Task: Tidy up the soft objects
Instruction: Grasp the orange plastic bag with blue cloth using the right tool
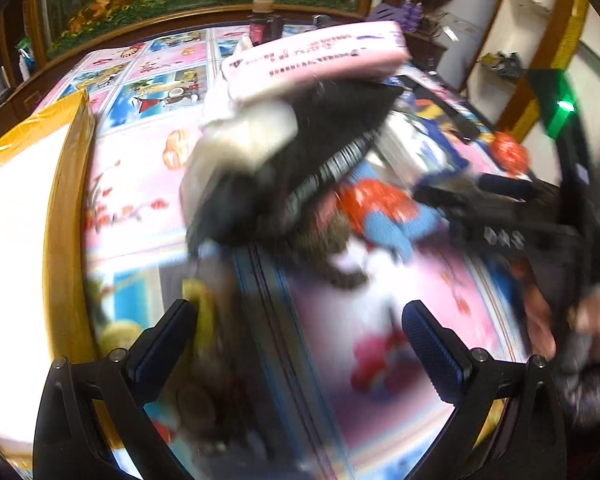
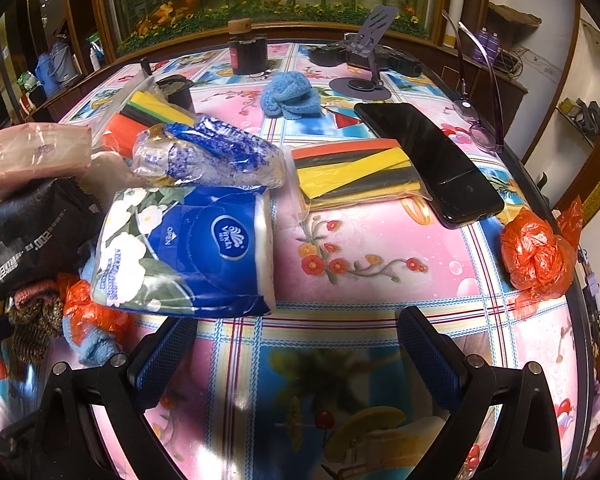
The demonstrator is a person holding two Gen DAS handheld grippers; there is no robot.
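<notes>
Your left gripper [image 1: 300, 340] is wide open and holds nothing, above the blurred tablecloth [image 1: 140, 184]. A pile lies ahead: pink pack [image 2: 40, 152], black pouch [image 2: 32, 228], tissue pack [image 2: 188, 248]. Your right gripper [image 2: 292, 354] is also wide open and empty. Right of the tissues lie a sheet bag [image 2: 352, 172], phone [image 2: 428, 160] and orange bag [image 2: 536, 252].
</notes>
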